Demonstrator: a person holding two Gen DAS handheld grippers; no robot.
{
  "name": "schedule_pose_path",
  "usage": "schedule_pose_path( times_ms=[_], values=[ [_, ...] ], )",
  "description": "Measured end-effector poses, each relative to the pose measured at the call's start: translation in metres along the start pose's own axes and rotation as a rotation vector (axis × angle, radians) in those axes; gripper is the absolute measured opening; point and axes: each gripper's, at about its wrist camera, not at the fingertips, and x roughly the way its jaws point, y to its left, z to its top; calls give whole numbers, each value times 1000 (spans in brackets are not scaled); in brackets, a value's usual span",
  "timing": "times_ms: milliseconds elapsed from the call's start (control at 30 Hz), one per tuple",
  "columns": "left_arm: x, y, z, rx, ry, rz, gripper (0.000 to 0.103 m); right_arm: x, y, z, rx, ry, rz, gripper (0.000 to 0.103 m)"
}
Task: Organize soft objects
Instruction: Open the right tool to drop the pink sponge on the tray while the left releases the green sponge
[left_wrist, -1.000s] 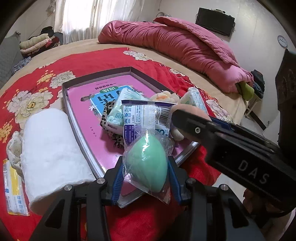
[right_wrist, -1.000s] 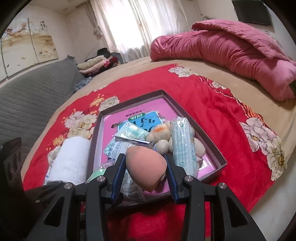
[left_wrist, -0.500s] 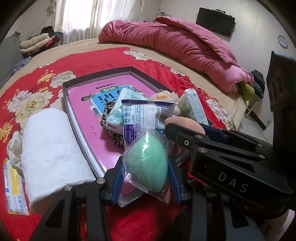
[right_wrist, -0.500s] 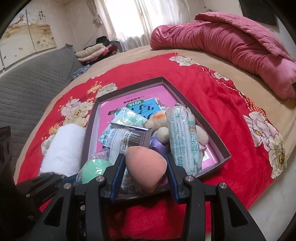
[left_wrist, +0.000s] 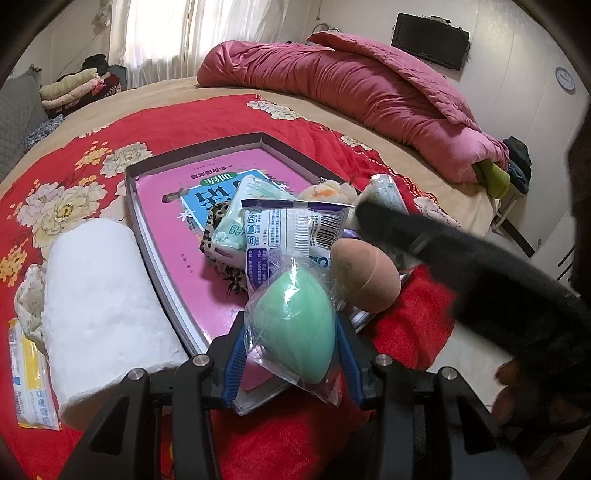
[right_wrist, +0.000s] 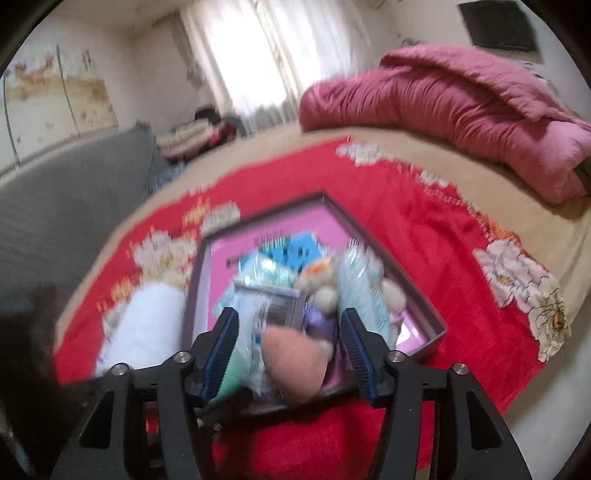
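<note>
My left gripper (left_wrist: 291, 339) is shut on a green egg-shaped sponge in a clear bag (left_wrist: 293, 328), held over the near edge of the shallow box (left_wrist: 192, 151). My right gripper (right_wrist: 290, 343) is open; the view is blurred. The peach sponge (right_wrist: 295, 365) lies free between its spread fingers, resting on the pile at the box's near corner, and it also shows in the left wrist view (left_wrist: 365, 275). The box (right_wrist: 266, 210) holds a pink book (left_wrist: 221, 192), several packets (left_wrist: 288, 236) and small plush toys (left_wrist: 325, 192).
A white rolled towel (left_wrist: 96, 314) lies left of the box on the red flowered blanket (left_wrist: 74, 147). A yellow-striped packet (left_wrist: 29, 373) lies at the far left. A pink duvet (left_wrist: 369, 99) is heaped at the back. The bed edge is near right.
My right gripper has opened and let go of the peach sponge, which now rests at the box's near corner. The right gripper is moving, its view blurred. My left gripper has not moved.
</note>
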Motion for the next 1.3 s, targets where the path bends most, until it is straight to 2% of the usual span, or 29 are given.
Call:
schedule_pose_path(
  times_ms=[100,200,433,700,1300],
  values=[
    [1,-2,3,16,1,13,46,-15,-5,7,23,-81,-8,66],
    [4,-7,9,32,1,29,46,-23,-11,10,49,-114,-15,67],
    [10,-14,12,67,14,55,48,-24,-15,10,71,-99,-27,68],
    [1,-13,10,53,1,48,55,-29,-19,11,85,-115,-41,69],
    [-24,-5,13,15,-35,31,56,-29,-14,9,76,-98,-72,72]
  ],
)
